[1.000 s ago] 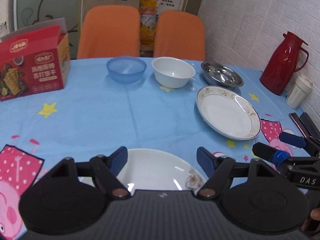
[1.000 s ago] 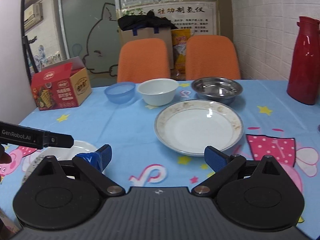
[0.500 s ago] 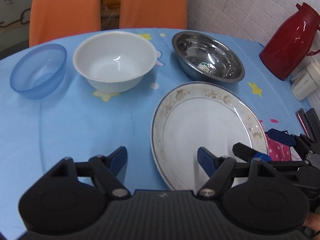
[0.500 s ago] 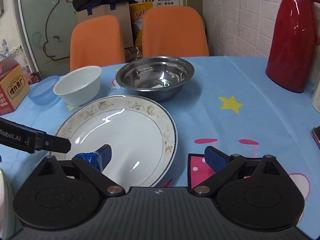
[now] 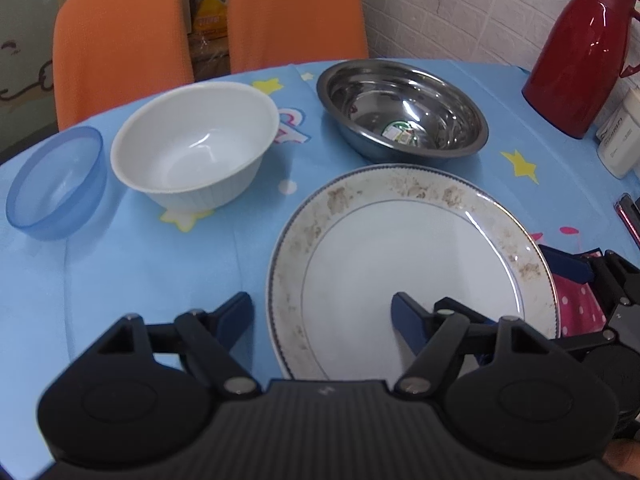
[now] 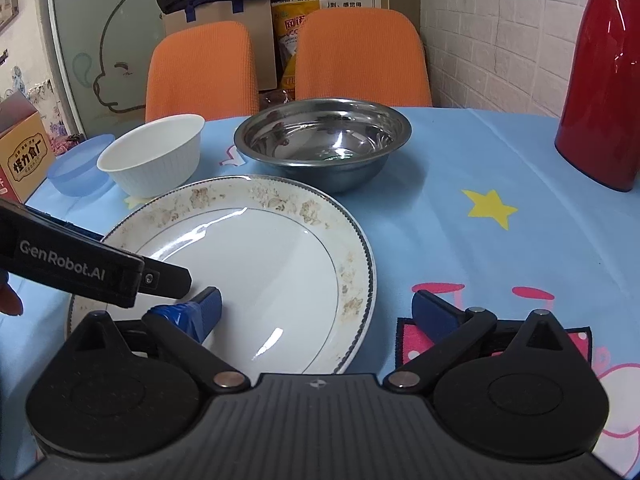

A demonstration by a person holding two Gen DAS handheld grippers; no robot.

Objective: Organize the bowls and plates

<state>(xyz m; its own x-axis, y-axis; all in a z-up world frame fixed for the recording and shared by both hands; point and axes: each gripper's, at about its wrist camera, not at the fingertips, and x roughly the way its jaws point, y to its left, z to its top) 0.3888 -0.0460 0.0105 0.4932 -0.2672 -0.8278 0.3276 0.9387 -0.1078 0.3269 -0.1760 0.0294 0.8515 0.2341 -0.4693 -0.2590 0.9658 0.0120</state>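
Two orange chairs (image 6: 280, 60) stand behind the surface (image 6: 460, 240), which wears a blue cartoon cloth; a white brick wall (image 6: 500, 32) and red thermos (image 6: 604, 80) lie right of the fingers. Ahead of both grippers sit the blue bowl (image 5: 54, 188), white bowl (image 5: 192, 144) and steel bowl (image 5: 400, 110), the first two holding nothing. The left gripper (image 5: 322, 316) and right gripper (image 6: 316, 312) both have fingers spread, each straddling a rim of the floral plate (image 6: 260, 272), pinching nothing.
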